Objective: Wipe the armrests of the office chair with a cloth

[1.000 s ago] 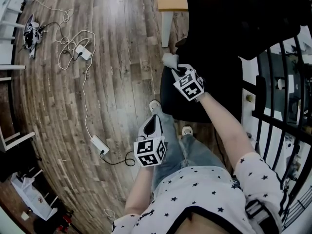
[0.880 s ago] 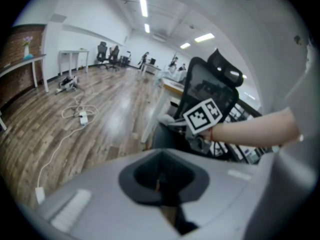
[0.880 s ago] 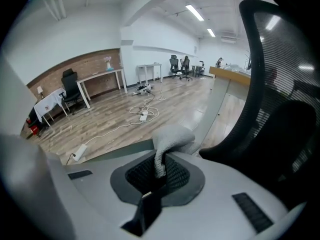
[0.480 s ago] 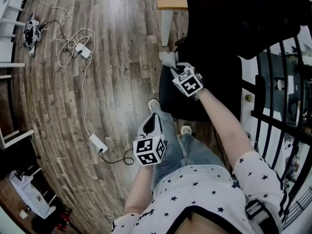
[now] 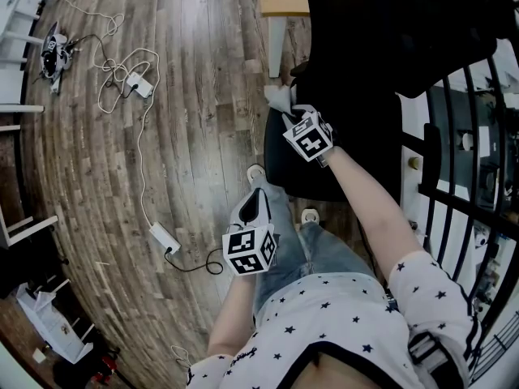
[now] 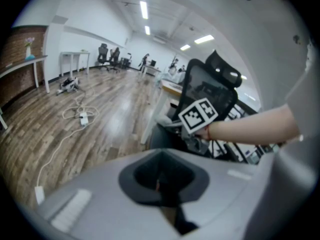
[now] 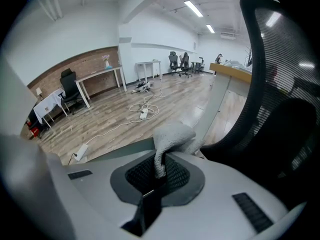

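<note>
from above, the right gripper (image 5: 290,113) holds a grey cloth (image 5: 279,97) at the edge of the black office chair (image 5: 365,63), over a worn plank floor (image 5: 195,120) strewn with white cable (image 5: 139,156); the left gripper (image 5: 258,201) hangs by the person's jeans (image 5: 285,217)

left gripper view: jaws together on nothing, a long bright room beyond

right gripper view: jaws clamped on the cloth, the mesh chair back close beside, a brick wall (image 7: 95,61) far off

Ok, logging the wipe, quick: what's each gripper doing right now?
Left gripper: closed, empty.
Right gripper: closed on the cloth.
</note>
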